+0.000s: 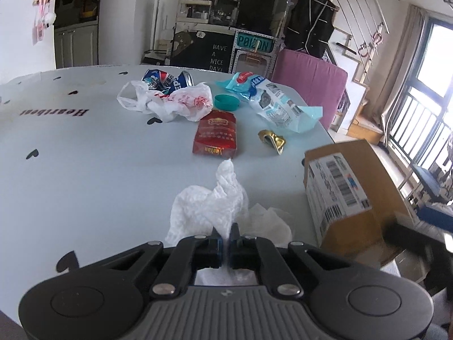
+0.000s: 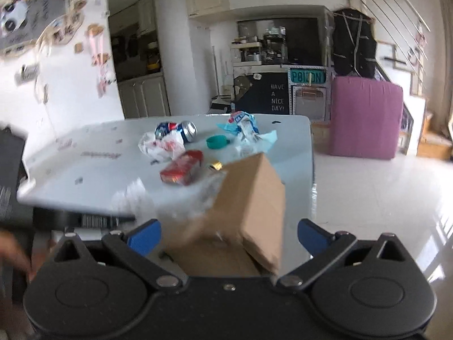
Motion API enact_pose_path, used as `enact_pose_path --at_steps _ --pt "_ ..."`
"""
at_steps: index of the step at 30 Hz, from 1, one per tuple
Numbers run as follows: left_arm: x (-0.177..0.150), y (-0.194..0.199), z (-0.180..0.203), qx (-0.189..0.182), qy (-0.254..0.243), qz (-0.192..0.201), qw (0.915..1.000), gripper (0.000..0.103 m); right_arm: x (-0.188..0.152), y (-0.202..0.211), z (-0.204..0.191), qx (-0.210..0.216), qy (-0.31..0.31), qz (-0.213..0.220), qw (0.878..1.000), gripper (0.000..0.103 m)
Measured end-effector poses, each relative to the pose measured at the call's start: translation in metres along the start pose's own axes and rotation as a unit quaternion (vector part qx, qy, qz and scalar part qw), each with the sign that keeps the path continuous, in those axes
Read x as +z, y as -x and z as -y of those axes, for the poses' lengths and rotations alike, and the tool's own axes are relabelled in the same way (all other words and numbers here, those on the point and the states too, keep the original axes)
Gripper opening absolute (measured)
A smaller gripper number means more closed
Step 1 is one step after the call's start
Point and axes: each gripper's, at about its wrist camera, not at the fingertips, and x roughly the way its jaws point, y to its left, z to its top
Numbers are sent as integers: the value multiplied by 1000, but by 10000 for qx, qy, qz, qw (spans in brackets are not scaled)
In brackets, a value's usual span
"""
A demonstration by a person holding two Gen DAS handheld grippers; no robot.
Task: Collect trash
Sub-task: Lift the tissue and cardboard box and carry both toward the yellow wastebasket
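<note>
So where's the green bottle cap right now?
In the left wrist view the green bottle cap lies on the far part of the table, between the white plastic bag and the blue snack wrapper.

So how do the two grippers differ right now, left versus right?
The left gripper has its jaws shut on the white tissue; the right gripper has its jaws spread wide, gripping nothing. The left hangs over the table, the right sits off its edge behind the tilted cardboard box. Both have blue-padded fingers.
</note>
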Motion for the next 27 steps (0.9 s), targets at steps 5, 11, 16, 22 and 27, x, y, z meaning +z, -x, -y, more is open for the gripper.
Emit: enact_pose_path --at_steps 5,11,16,22,27 --pt "-1 0 -2 146 -82 48 9998 10 13 -36 -8 -269 -332 -242 9988 103" --pt "10 -9 -4 150 18 145 9998 55 7 -61 14 -412 -1174 -748 9894 103" --pt "14 -22 2 15 74 -94 9999 53 1 -65 29 -24 -1586 -921 9830 88" --pt "0 -21 21 188 -310 -338 9988 9 -1 -51 24 3 -1382 -909 9862 84" --pt "-3 -3 24 201 -304 -124 9993 6 2 -38 29 19 -1290 -763 9887 81"
